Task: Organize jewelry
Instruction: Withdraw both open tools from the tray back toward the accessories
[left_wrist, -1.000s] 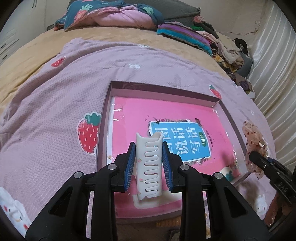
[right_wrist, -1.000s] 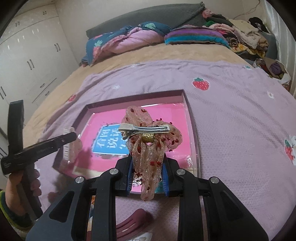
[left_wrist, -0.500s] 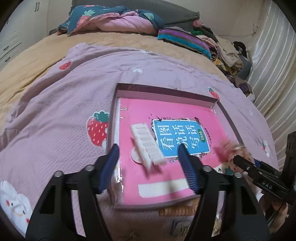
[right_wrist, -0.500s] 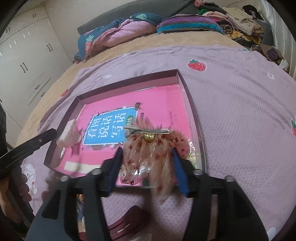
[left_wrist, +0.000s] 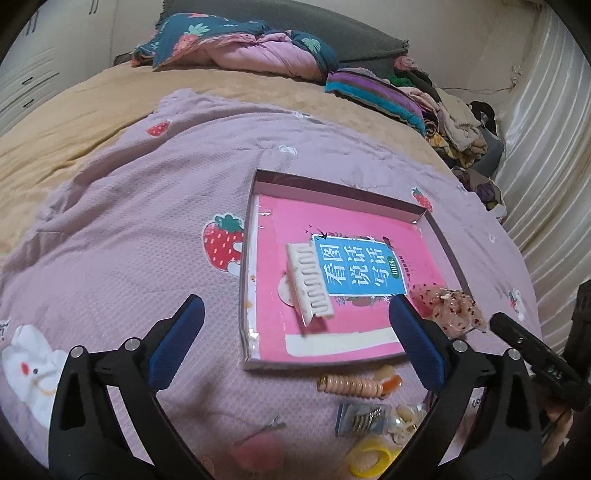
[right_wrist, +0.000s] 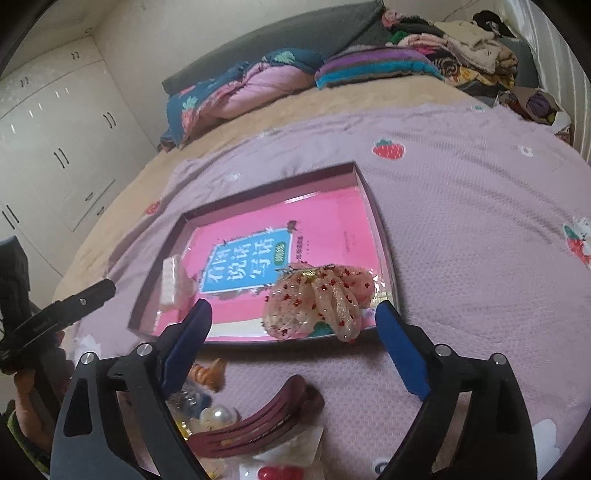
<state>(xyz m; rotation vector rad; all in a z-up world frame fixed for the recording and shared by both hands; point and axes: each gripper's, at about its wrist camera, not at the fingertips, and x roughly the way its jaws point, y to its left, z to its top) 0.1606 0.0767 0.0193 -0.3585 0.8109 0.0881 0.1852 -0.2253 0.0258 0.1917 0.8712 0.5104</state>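
Note:
A shallow dark-rimmed tray (left_wrist: 343, 188) (right_wrist: 376, 206) with a pink book inside lies on the purple bedspread. A white claw hair clip (left_wrist: 308, 284) (right_wrist: 171, 280) rests in the tray's left part. A sheer pink bow clip with red dots (right_wrist: 321, 299) (left_wrist: 448, 308) lies on the tray's near right corner. My left gripper (left_wrist: 295, 343) is open and empty, just short of the tray. My right gripper (right_wrist: 295, 350) is open and empty, just short of the bow.
Loose hair accessories lie on the bedspread in front of the tray: a beaded peach clip (left_wrist: 351, 386), a yellow band (left_wrist: 369, 459), a pink clip (left_wrist: 258, 450), a dark red claw clip (right_wrist: 258, 417), pearls (right_wrist: 218, 415). Pillows and piled clothes (left_wrist: 454, 122) sit at the far side.
Both grippers opened wide and drew back. The white claw clip dropped into the tray's left part. The bow clip dropped onto the tray's near right corner.

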